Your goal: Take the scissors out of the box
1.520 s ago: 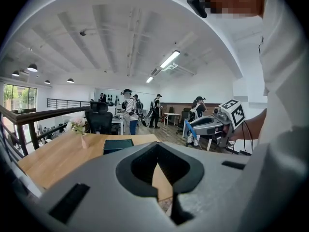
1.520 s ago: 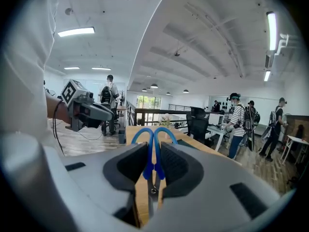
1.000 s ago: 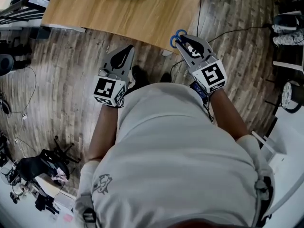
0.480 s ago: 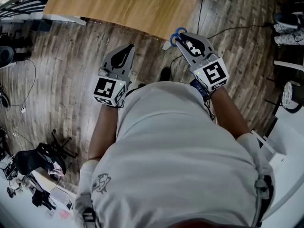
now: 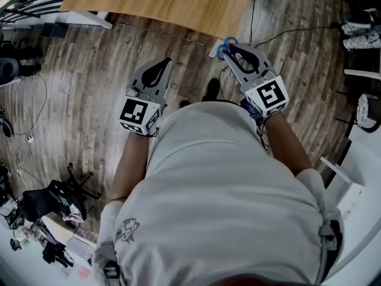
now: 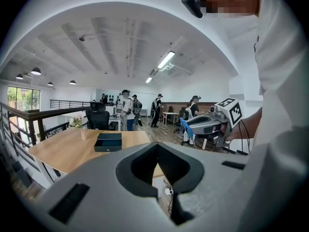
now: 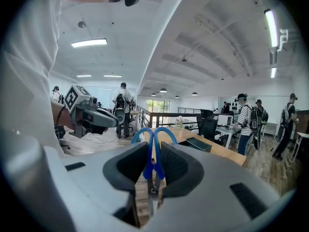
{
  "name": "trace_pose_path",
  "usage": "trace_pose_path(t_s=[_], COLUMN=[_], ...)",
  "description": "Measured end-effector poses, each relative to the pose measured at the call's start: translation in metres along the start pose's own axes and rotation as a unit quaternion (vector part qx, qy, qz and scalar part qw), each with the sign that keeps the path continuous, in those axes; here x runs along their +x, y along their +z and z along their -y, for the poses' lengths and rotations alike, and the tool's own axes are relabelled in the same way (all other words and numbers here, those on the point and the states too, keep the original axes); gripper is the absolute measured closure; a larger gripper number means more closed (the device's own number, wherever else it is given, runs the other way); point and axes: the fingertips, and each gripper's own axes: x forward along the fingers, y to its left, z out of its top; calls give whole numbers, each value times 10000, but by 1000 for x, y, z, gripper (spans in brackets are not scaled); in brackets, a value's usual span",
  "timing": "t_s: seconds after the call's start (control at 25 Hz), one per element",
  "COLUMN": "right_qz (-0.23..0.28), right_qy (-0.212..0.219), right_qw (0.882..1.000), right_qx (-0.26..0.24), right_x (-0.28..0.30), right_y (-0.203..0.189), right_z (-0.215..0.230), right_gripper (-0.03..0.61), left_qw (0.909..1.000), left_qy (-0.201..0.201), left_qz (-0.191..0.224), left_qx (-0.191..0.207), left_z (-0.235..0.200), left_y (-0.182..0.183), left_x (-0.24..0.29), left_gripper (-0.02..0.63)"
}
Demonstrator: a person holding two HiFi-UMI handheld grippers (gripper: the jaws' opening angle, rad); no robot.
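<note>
My right gripper is shut on the blue-handled scissors, held over the wood floor just off the table's near corner. In the right gripper view the scissors stand upright between the pads, handle loops poking out past the tips. My left gripper hangs beside it at about the same height, jaws together with nothing in them. The dark box lies on the wooden table ahead, well beyond both grippers; it also shows in the right gripper view, the box lying flat.
The table fills the top of the head view. Cables and a white power strip lie on the floor under the grippers. A black chair base sits lower left, white furniture at right. Several people stand far off.
The table has slid up the head view and the black box has left it; both grippers have drawn back from the table together, the scissors still in the right one.
</note>
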Motion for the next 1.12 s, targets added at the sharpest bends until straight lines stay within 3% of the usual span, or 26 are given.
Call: trace_pose_path(t_s=[0.24,0.6,1.12], right_qz=[116,284,383], right_qy=[-123,-291,-388], right_qw=[9998,9991,9984], right_qx=[-93,-108,-142], right_x=[-6,-18,-24], right_y=[9,16,22], right_z=[-47,-103,-133], right_gripper=[485,485,483], left_qw=[9997,9995,9989], left_qy=[-111,-203,-252], left_qz=[152,217,357], left_qx=[-167,43,145], left_z=[1,8,11], left_y=[-6,-14,-15], left_x=[-43,-94,-121], left_gripper=[609,609,609])
